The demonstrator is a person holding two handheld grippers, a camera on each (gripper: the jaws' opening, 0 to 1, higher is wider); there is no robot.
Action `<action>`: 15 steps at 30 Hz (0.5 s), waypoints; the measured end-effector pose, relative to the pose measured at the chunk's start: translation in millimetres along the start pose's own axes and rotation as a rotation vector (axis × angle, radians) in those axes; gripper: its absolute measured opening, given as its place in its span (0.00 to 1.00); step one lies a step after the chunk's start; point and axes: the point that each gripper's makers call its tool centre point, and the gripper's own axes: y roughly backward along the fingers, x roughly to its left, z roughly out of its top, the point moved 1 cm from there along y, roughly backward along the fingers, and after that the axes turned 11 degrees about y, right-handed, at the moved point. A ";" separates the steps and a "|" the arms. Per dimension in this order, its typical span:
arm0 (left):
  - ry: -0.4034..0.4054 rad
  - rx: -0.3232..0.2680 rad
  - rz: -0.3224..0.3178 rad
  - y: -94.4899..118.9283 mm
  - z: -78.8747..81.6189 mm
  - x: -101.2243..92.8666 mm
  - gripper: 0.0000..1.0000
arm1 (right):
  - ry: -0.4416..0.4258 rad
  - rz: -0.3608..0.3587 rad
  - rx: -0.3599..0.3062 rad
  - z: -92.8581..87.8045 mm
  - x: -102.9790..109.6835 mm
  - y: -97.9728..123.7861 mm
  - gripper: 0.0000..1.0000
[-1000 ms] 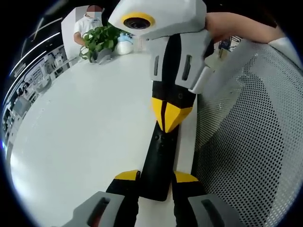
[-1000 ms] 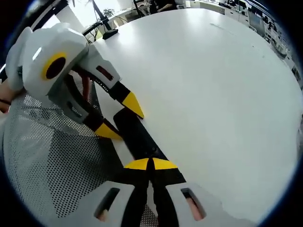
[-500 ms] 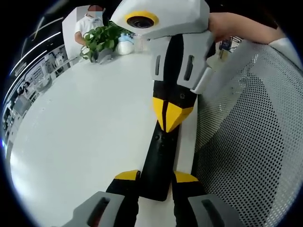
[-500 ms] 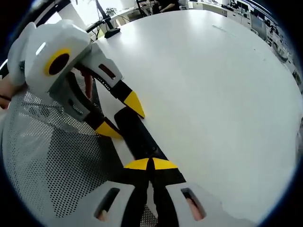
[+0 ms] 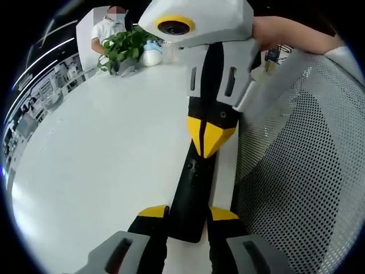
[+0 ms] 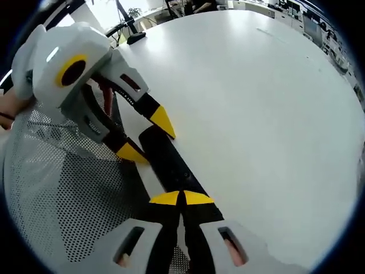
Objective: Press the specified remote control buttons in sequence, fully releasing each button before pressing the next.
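Observation:
A slim black remote control (image 5: 191, 194) lies lengthwise on the white table (image 5: 102, 148), close to its edge. My left gripper (image 5: 188, 212) has its yellow-tipped jaws on either side of the remote's near end, shut on it. My right gripper (image 5: 209, 140) comes down from above with its yellow tips closed together, their point resting on the remote's upper face. In the right gripper view, the right gripper (image 6: 182, 198) is shut over the remote control (image 6: 168, 160), and the left gripper (image 6: 147, 137) clasps its far end.
A grey mesh chair back (image 5: 302, 171) stands right beside the table edge and the remote, and appears again as the mesh chair back (image 6: 63, 194). At the table's far end are a potted plant (image 5: 120, 48), a white bottle (image 5: 150, 56) and a seated person (image 5: 105, 25).
The right gripper has shifted very slightly over the remote. The left gripper keeps its hold and the remote stays where it was.

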 end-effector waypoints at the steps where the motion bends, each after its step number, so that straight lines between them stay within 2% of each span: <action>1: 0.000 0.000 0.000 -0.1 0.0 0.0 0.26 | -0.005 0.001 0.001 -0.3 -0.1 0.1 0.00; 15: -0.003 0.001 -0.003 0.0 0.2 -0.4 0.26 | -0.008 0.014 0.009 -4.5 -0.5 0.3 0.00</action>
